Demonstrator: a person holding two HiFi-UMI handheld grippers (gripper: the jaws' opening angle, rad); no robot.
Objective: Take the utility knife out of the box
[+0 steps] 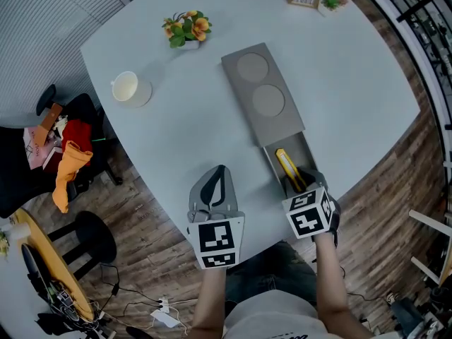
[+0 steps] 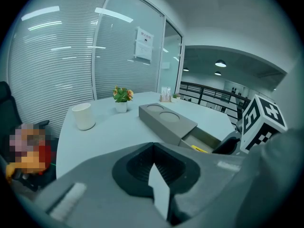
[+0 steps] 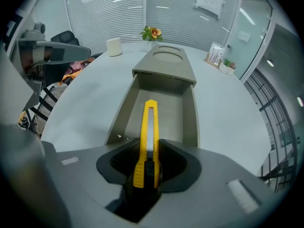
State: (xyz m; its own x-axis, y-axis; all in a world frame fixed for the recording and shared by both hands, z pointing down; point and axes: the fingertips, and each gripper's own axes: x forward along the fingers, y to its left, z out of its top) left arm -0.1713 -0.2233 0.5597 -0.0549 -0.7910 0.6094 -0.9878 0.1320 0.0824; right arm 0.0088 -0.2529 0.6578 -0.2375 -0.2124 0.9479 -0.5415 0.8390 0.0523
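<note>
An office with slatted blinds, glass partitions and a wood-plank floor surrounds a large, pale grey round table (image 1: 176, 140). Left of it stands a black office chair (image 1: 63, 147) heaped with red and orange clothes.

A long grey box (image 1: 261, 94) lies near the middle of the table, with two round recesses in its lid. Its drawer (image 1: 300, 150) is slid out toward the person.

The left gripper (image 1: 217, 179) sits over the near edge of the table, beside the box and apart from it. Its jaws are pressed together with nothing between them.

The right gripper (image 3: 147, 160) reaches into the open drawer, jaws clamped on the black-and-yellow rear end of the utility knife (image 3: 149, 127). The knife's yellow body points along the drawer toward the lid. Whether it touches the drawer floor cannot be told.

A white cup (image 1: 127, 87) stands well to the left of the box. A small potted plant with orange flowers (image 1: 187, 28) stands beyond the cup, toward the table's far edge.
</note>
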